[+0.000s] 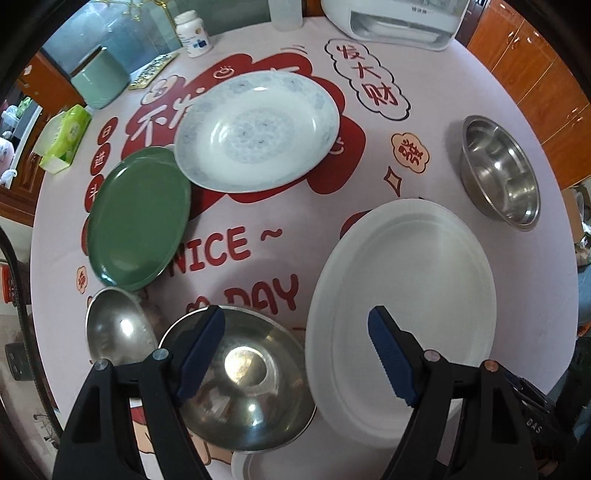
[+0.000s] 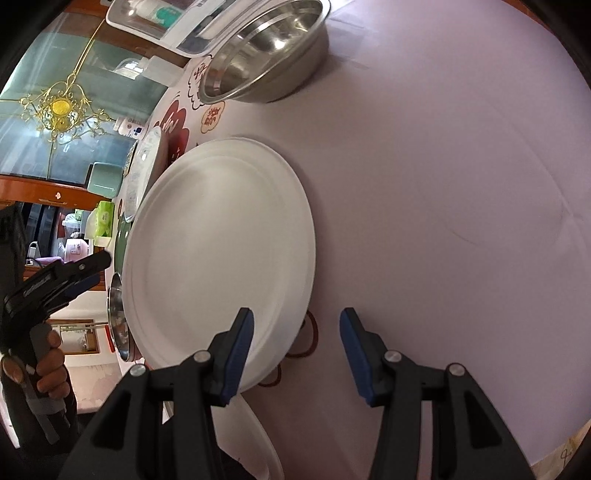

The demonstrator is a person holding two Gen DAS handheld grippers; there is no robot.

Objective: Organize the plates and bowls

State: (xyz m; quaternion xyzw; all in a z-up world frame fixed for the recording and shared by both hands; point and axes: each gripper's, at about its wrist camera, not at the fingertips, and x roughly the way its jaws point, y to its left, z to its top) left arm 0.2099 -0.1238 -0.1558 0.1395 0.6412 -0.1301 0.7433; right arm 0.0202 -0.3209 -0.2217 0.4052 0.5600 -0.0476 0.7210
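Observation:
My left gripper [image 1: 297,321] points down with its jaws wide open, and nothing is between the blue pads. It hovers over a steel bowl [image 1: 240,376] and the left rim of a large white plate [image 1: 402,302]. A green plate [image 1: 140,218] lies partly under a blue-patterned white plate [image 1: 255,129]. A small steel bowl [image 1: 118,328] sits at the left and another steel bowl [image 1: 498,170] at the right. My right gripper [image 2: 295,321] is open above the near rim of the white plate [image 2: 221,251], holding nothing. A hand holds the left gripper [image 2: 92,271] at that view's left edge.
A second white plate [image 1: 255,465] lies at the table's near edge. At the back stand a white appliance [image 1: 399,22], a pill bottle [image 1: 194,33], a mint canister [image 1: 99,79] and a green tissue pack [image 1: 64,138]. Bare tablecloth [image 2: 443,221] spreads right of the white plate.

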